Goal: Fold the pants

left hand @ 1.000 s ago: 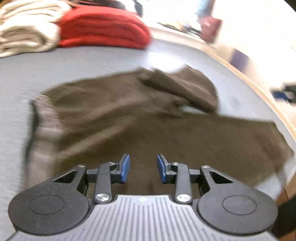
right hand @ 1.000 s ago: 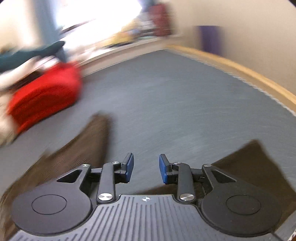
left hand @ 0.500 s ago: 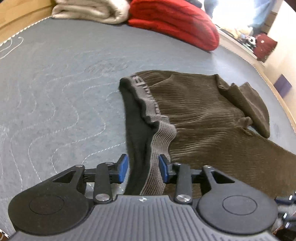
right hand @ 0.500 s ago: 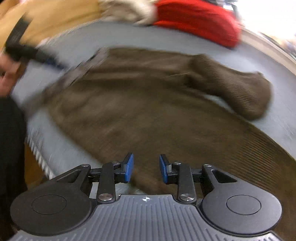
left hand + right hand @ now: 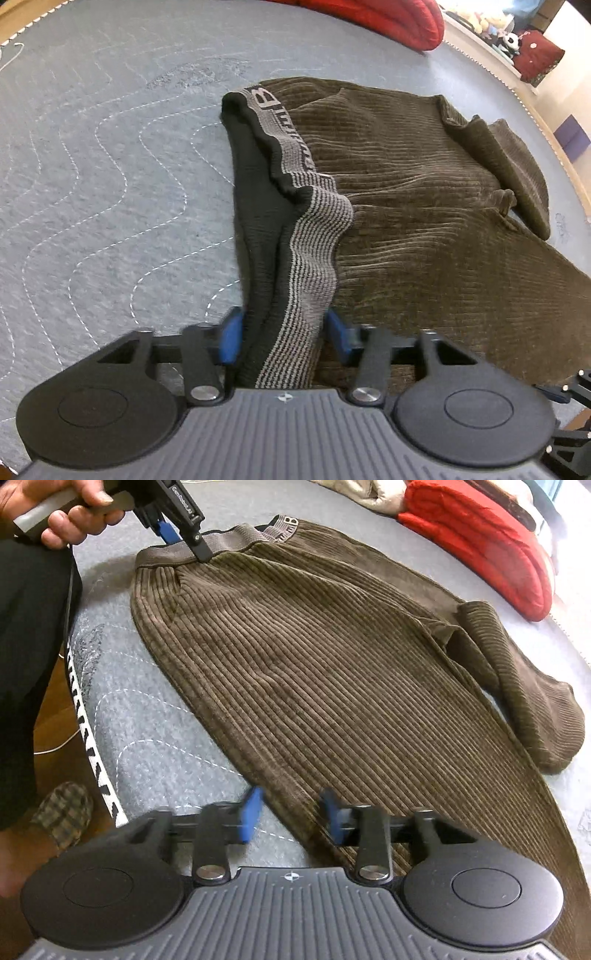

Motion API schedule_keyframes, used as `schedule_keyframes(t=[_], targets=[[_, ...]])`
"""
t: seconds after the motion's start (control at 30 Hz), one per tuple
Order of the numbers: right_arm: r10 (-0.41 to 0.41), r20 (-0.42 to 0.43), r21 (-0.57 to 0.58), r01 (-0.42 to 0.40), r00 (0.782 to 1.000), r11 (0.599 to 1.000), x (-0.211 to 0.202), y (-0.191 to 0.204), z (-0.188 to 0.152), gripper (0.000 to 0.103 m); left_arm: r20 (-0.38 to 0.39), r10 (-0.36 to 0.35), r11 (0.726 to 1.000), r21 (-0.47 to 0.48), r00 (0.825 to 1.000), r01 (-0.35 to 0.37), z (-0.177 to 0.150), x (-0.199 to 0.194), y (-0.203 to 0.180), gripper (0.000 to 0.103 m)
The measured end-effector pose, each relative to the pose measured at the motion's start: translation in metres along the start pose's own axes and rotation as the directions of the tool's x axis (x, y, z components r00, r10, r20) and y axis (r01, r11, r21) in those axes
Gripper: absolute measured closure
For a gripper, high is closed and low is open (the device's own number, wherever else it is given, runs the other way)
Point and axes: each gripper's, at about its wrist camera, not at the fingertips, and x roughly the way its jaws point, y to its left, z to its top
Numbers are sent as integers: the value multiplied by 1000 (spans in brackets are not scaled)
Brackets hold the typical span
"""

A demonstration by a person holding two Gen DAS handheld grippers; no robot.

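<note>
Brown corduroy pants (image 5: pixel 424 221) (image 5: pixel 314 664) lie flat on a grey quilted mat (image 5: pixel 92 166), one leg end folded back over itself (image 5: pixel 517 686). Their grey and black waistband (image 5: pixel 295 158) (image 5: pixel 236 539) runs up between the pads of my left gripper (image 5: pixel 282 338) (image 5: pixel 188 544). Those jaws are closing, still wide, and I see no squeeze on the band. My right gripper (image 5: pixel 291 818) straddles the near side edge of the lower leg. Its jaws are closing too, with the cloth edge between them and a gap beside the left pad.
A folded red cloth (image 5: pixel 388 18) (image 5: pixel 480 542) and a cream one (image 5: pixel 369 491) lie at the far side of the mat. The mat's near edge (image 5: pixel 88 709) drops to a wooden floor, where a person's slipper (image 5: pixel 62 812) stands. A hand (image 5: pixel 74 506) holds the left gripper.
The left gripper has travelled to the waistband, which now sits between its jaws. The right gripper has swung round and down to the leg's near edge, and its jaws have narrowed.
</note>
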Motion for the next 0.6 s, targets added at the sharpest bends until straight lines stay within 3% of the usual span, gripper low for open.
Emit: schedule_keyframes(t=[0.1,0.17,0.23,0.33,0.37,0.43,0.5,0.6], targets=[[0,5,-33,0,1000,999,1,0,1,93,39,3,1000,7,999,-4,-2,-7,-3,79],[13,25,-67,-11,1000,998,-3,2,0,96,104,3,1000,-18,995,-1,-5,-20,-2,83],[36,48,-99,-31,998,995,-11,3,-1,97,142,-2,999,-33,990,7,-9,-29,-1,84],[30,47,-103,-25,998,994,-15,1,-7,96,81,33,999,10,996,-33,-8,-22,-9,80],[32,30,-86,-30,999,996,-12,1,-9,95,53,57,998,18,997,-58,-6,-17,-11,74],[36,20,-67,-35,999,997,-12,0,-10,91,107,72,997,-15,992,-71,-3,-23,-8,67],[46,38,-41,-44,998,998,-25,-6,-6,91,232,50,998,-51,971,-39,-3,-43,2,44],[33,153,77,-45,988,996,-64,-31,1,91,440,66,998,-32,895,-58,-1,-75,27,38]])
